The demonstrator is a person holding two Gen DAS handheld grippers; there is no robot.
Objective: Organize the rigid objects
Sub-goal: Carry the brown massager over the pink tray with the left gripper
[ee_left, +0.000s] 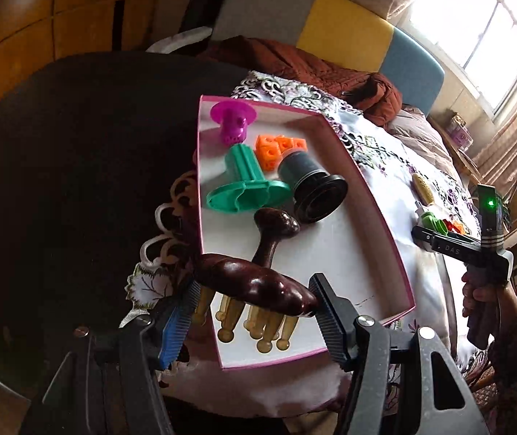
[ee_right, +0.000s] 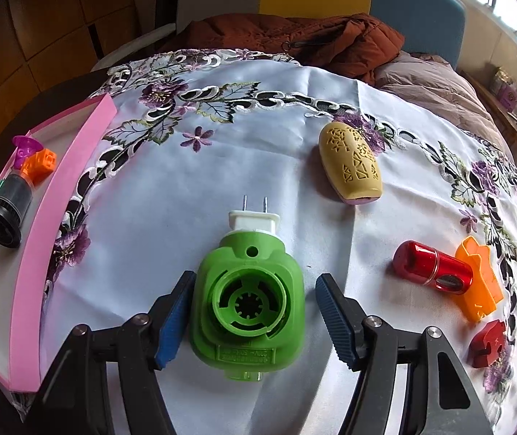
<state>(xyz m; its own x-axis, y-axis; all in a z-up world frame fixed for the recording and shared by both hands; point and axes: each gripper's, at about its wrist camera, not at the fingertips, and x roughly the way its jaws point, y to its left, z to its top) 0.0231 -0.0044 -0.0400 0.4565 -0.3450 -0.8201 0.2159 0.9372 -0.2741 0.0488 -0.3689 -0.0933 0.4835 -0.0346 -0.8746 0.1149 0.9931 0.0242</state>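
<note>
Left gripper is clamped on a dark wooden massager, pads pressing both ends of its glossy head, held over the near end of the pink box. The massager's amber pegs hang below the head and its handle points into the box.

Only the left wrist view shows the box interior in full: magenta plastic piece in the far corner, orange cube blocks, teal flower-shaped stamp, black cylindrical lens-like part, all lying on the white floor. It also catches the other gripper's body and the hand holding it at far right.

Right gripper has its jaws spread around a green plug-in unit lying on the embroidered tablecloth. The left pad looks to be touching the casing; a gap shows at the right pad, so it is not gripped. The white plug prongs point away from the camera.

Only the right wrist view shows the loose items clearly: yellow perforated oval case further back, red cylinder resting against an orange star-shaped piece, dark red block near the right edge. The box appears there only as an edge-on sliver at left.
</note>
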